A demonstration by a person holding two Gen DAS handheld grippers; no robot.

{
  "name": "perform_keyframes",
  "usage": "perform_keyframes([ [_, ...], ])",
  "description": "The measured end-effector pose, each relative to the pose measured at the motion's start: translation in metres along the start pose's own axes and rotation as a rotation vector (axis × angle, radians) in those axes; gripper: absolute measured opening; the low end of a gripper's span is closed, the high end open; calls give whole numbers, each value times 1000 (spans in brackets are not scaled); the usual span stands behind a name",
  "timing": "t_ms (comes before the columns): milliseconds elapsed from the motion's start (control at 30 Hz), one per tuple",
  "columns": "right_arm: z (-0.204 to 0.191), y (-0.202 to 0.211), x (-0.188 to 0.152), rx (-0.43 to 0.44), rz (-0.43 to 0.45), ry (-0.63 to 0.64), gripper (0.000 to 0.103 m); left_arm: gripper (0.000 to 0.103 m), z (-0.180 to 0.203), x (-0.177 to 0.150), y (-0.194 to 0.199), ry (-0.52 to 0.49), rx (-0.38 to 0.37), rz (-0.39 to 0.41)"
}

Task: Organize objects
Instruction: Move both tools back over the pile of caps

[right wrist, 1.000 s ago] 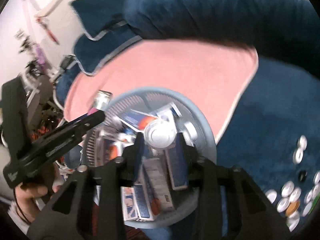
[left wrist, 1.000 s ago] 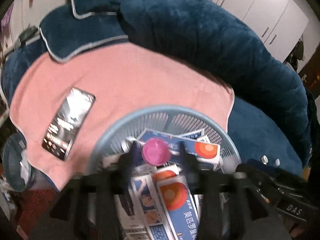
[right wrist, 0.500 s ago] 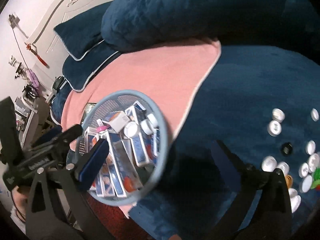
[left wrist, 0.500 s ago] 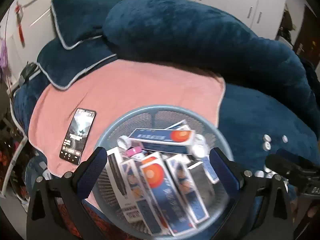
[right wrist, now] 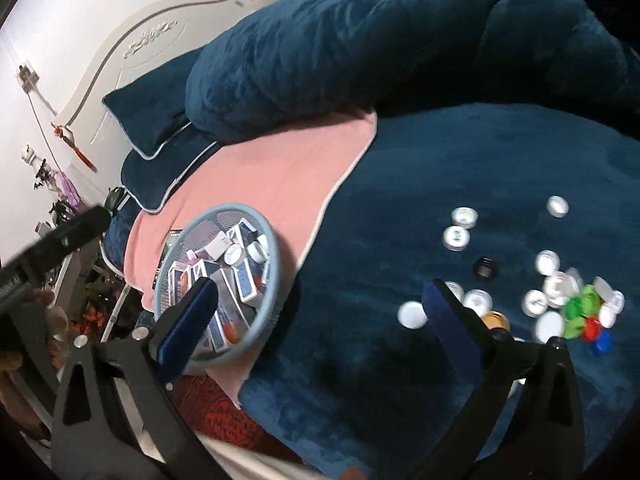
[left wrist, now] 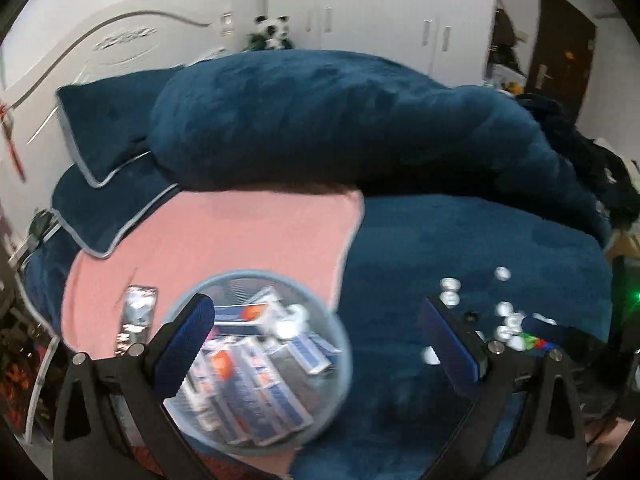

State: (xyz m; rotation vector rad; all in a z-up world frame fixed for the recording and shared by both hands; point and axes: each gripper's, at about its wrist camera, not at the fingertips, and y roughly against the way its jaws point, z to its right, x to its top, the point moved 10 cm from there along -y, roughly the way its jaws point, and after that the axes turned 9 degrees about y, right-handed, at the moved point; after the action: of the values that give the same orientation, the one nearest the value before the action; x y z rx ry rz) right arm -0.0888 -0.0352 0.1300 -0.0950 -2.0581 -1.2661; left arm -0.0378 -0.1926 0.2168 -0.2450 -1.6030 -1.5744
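Both the left gripper [left wrist: 320, 344] and right gripper [right wrist: 320, 316] are spread wide with nothing in them, hovering over the bed [right wrist: 460, 152] where the blue basket [right wrist: 276, 276] packed with little boxes [right wrist: 244, 284] sits on the pink towel [right wrist: 272, 168], bottle caps [right wrist: 556, 292] scattered off to its right.

Both handheld black plastic two-finger grippers [left wrist: 320, 332] [right wrist: 320, 312] are showing blue-padded fingers [left wrist: 188, 336], silver screws and, seemingly, faint white lettering.
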Motion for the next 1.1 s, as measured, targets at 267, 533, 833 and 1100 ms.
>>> perform_keyframes([
  [267,75,37,-46,-117,-20,-51,103,102,86,-87,-37,-90,-167,-154],
  [533,148,11,-140,-242,-137,-134,103,102,110,-179,-83,-142,-237,-218],
  [833,173,-21,-213,-304,-262,-189,103,102,112,-263,-163,-162,-167,-404],
  [1100,175,-27,-222,-432,-211,-129,103,103,108,-284,-166,-195,-153,-331],
])
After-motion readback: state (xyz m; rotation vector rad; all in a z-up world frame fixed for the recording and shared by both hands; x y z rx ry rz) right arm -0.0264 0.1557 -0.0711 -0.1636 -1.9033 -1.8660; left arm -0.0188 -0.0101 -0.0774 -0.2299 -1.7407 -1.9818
